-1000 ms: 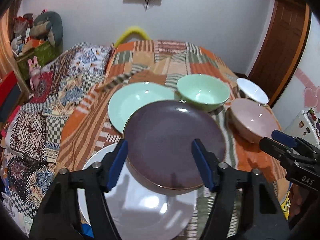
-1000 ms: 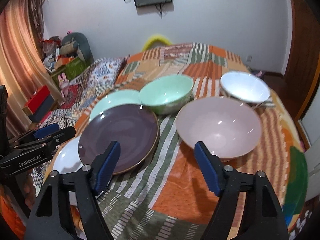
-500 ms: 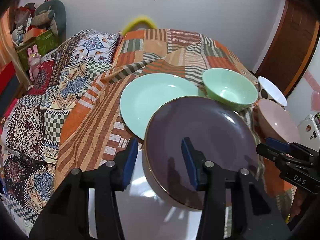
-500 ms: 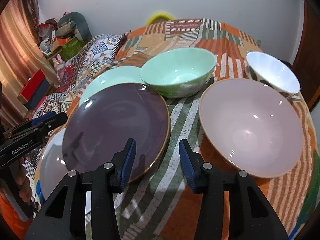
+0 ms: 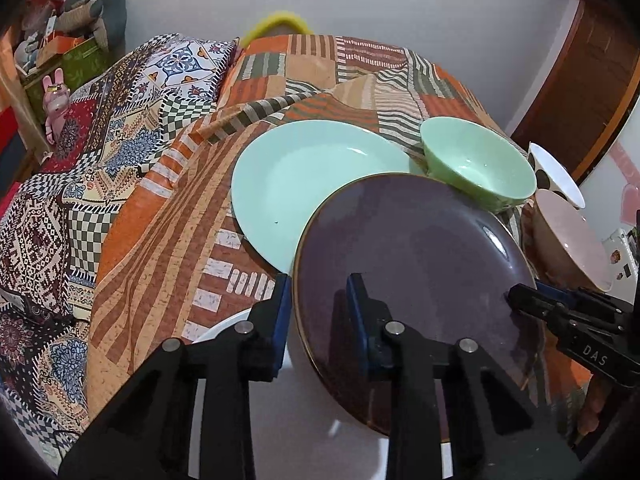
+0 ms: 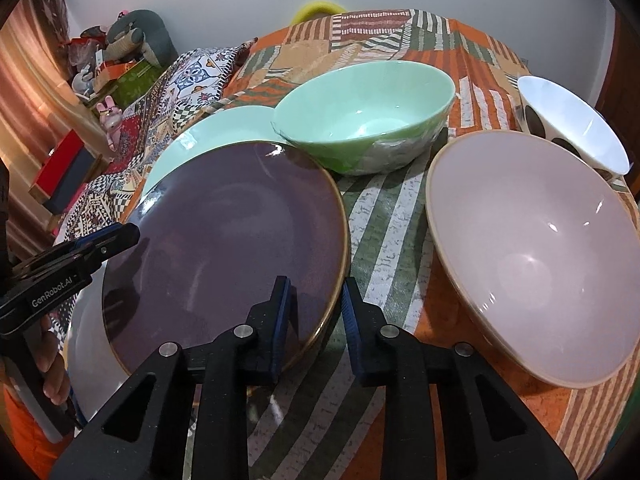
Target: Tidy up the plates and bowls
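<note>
On the patchwork-covered bed, both tools pinch opposite rims of the round dark purple glazed plate [image 6: 224, 248]: left tool [image 5: 318, 316] and right tool [image 6: 316, 312] each closed on it. Uneven lifting could tilt it into the mint green bowl [image 6: 368, 116].

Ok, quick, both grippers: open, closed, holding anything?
Left gripper: closed on the purple plate's left rim.
Right gripper: closed on the same plate's right rim.

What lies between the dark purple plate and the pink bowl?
Only bare striped cloth separates purple plate from pink bowl, in the right wrist view.
</note>
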Available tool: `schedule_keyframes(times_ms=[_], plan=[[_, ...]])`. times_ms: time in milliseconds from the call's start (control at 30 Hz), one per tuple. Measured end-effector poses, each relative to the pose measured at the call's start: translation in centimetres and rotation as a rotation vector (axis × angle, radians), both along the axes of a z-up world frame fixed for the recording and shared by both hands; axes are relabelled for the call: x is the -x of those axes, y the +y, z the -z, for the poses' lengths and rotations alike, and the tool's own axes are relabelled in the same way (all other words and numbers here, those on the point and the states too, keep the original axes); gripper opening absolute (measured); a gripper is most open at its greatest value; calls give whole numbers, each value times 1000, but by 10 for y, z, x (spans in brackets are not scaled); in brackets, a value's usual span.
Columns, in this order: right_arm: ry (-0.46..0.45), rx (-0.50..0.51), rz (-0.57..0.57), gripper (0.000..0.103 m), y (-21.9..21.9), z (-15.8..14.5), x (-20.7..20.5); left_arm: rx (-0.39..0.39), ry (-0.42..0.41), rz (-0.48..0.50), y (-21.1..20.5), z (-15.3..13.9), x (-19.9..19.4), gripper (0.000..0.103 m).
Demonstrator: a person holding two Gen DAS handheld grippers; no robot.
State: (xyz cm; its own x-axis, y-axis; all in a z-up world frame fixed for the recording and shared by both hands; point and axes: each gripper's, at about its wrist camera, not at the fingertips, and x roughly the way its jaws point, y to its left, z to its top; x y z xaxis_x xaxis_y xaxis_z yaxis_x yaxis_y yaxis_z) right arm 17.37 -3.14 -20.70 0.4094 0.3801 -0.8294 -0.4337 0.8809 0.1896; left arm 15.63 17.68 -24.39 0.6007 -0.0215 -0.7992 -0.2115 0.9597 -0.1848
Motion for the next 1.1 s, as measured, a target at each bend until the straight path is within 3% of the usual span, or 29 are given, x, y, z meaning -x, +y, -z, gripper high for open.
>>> schedule_keyframes(times_ms=[267,433,1100], plan=[[-2,0,14,21,1,-2,-1,77,-5,-3,10,-1,5,27],[0,7,12,21,1,-3,1,44,8,-7,2,-2,10,27],[-33,0,20,21,-13,-19,18,52,22,-19,-20,-17,40,27]])
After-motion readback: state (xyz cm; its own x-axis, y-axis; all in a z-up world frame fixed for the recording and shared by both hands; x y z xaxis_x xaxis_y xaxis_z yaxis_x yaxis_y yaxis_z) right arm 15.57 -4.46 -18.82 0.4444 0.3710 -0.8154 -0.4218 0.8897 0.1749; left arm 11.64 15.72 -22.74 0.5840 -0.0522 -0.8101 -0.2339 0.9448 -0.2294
